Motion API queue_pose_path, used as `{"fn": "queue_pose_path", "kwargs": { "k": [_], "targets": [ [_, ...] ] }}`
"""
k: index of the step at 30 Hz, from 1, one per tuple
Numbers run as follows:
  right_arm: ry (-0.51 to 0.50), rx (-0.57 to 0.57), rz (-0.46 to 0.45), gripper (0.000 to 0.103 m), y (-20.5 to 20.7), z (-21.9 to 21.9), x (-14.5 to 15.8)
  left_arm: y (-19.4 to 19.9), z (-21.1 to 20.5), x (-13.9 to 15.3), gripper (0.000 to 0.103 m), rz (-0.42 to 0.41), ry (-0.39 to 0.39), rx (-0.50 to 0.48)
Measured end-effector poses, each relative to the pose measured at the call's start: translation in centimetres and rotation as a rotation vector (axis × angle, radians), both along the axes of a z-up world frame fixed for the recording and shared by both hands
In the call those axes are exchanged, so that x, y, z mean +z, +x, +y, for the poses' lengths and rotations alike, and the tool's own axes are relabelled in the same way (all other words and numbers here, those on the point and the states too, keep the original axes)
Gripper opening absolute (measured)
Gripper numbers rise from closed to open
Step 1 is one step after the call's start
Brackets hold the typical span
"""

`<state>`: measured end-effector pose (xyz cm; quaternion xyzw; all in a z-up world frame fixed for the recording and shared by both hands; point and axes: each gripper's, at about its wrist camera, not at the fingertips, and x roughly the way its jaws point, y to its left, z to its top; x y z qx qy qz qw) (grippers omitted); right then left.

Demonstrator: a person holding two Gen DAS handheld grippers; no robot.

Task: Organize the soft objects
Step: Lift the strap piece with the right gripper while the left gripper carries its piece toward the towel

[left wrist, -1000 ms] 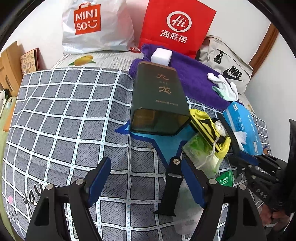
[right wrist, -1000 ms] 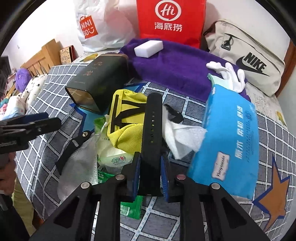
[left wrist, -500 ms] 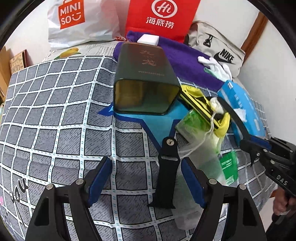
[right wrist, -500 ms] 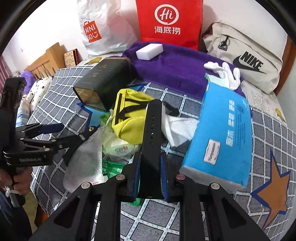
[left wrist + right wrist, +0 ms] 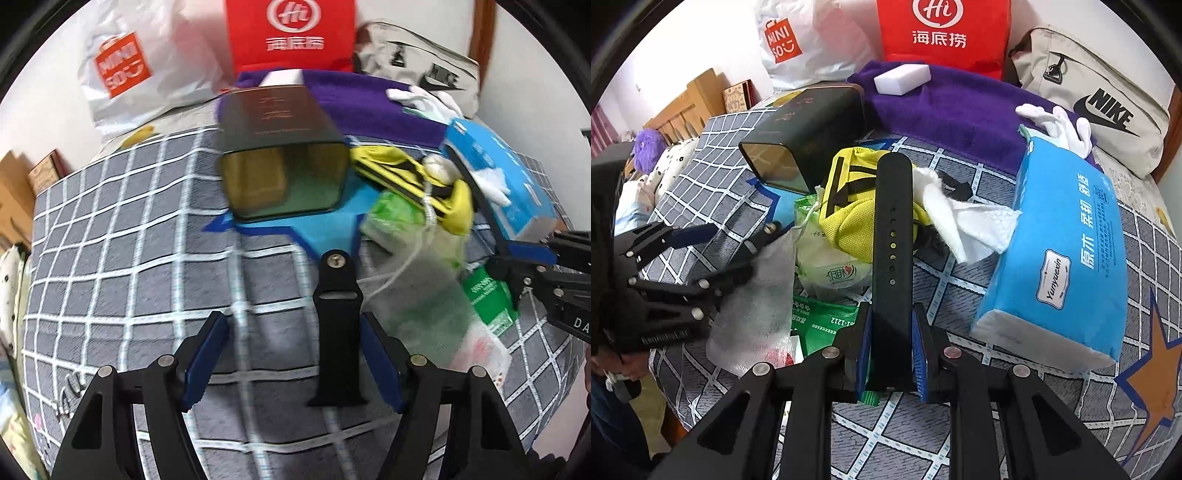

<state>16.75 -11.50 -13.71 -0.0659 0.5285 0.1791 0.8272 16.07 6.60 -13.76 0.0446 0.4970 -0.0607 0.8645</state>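
Note:
My right gripper is shut on a black watch strap with holes, held above the pile. A second black strap piece with a metal stud lies on the checked bedspread between the open fingers of my left gripper. A dark green tin lies on its side with its open mouth toward the left gripper; it also shows in the right wrist view. Beside it are a yellow pouch, a white mesh bag and green packets.
A blue tissue pack lies to the right. A purple towel carries a white sponge and white gloves. A red bag, a white Miniso bag and a Nike bag stand behind.
My left gripper has moved forward and right, so the studded strap now lies between its open fingers. My right gripper keeps its hold on the holed strap, lifted slightly back.

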Motion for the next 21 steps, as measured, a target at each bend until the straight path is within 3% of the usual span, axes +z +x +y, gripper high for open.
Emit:
{"fn": "queue_pose_path", "kwargs": {
  "k": [5,8,11,14,18,21],
  "targets": [
    [0.007,-0.005,0.002,0.021,0.0,-0.1,-0.2,-0.6,-0.1,0.2,0.070,0.010,-0.023,-0.045],
    [0.019,-0.012,0.001,0.021,0.3,-0.2,-0.2,-0.7,-0.6,-0.2,0.068,0.009,0.002,-0.046],
    [0.028,-0.023,-0.001,0.021,0.7,-0.2,-0.2,-0.5,-0.2,0.1,0.044,0.000,-0.017,-0.027],
    [0.032,-0.029,0.001,0.023,1.0,-0.1,-0.3,-0.4,0.5,0.4,0.035,0.007,-0.032,-0.018],
    [0.030,-0.036,-0.005,0.035,1.2,0.0,-0.4,-0.5,0.6,0.4,0.035,0.016,-0.032,-0.026],
    [0.049,-0.044,-0.003,0.035,1.5,-0.2,-0.5,-0.2,0.6,0.3,0.036,0.020,-0.054,-0.013]
  ]
}}
